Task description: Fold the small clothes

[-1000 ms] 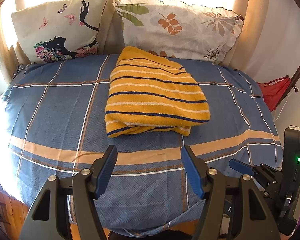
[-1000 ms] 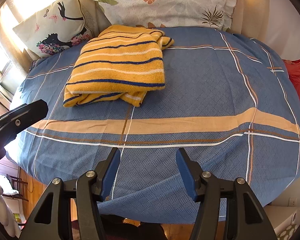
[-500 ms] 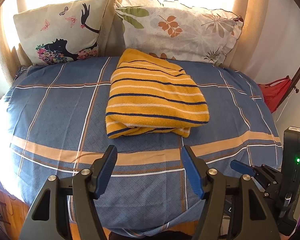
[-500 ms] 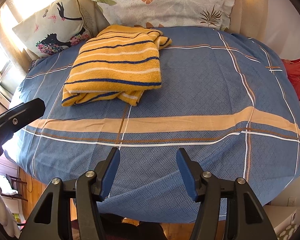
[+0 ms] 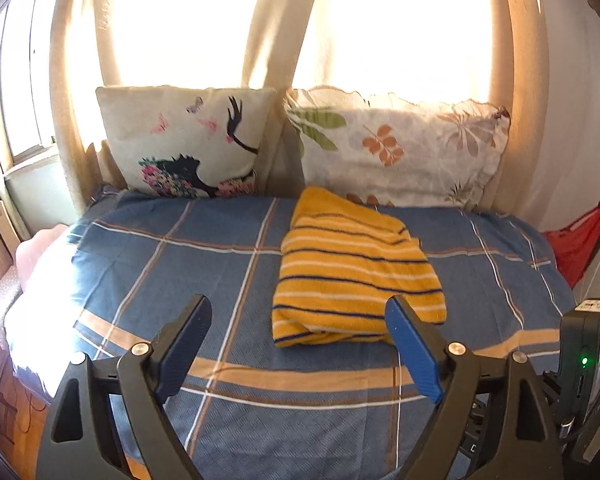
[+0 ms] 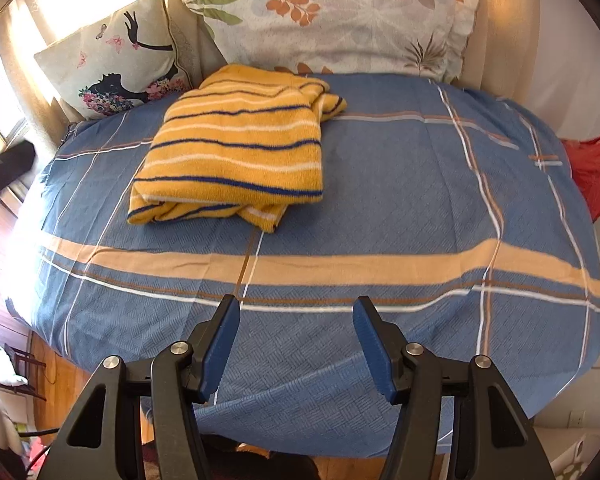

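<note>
A folded yellow garment [image 5: 352, 276] [image 6: 240, 152] with blue and white stripes lies on the blue plaid bed cover [image 5: 180, 272] [image 6: 420, 184], toward the pillows. My left gripper [image 5: 300, 312] hovers above the near part of the bed, short of the garment, its jaws opening wide with nothing between them. My right gripper [image 6: 296, 312] is open over the front edge of the bed, well short of the garment, and holds nothing. The edge of the left gripper [image 6: 8, 164] shows at the left of the right wrist view.
Two pillows lean against the curtain at the head of the bed: one with a dark figure [image 5: 188, 144] [image 6: 116, 68], one with leaves [image 5: 400, 152] [image 6: 340, 16]. A red cloth [image 5: 576, 248] [image 6: 592, 168] hangs off the right side. Wooden floor [image 6: 4, 236] lies left of the bed.
My left gripper has risen and tilted up, so the curtain and window now fill its view, and its jaws have spread wider. The right gripper has barely moved.
</note>
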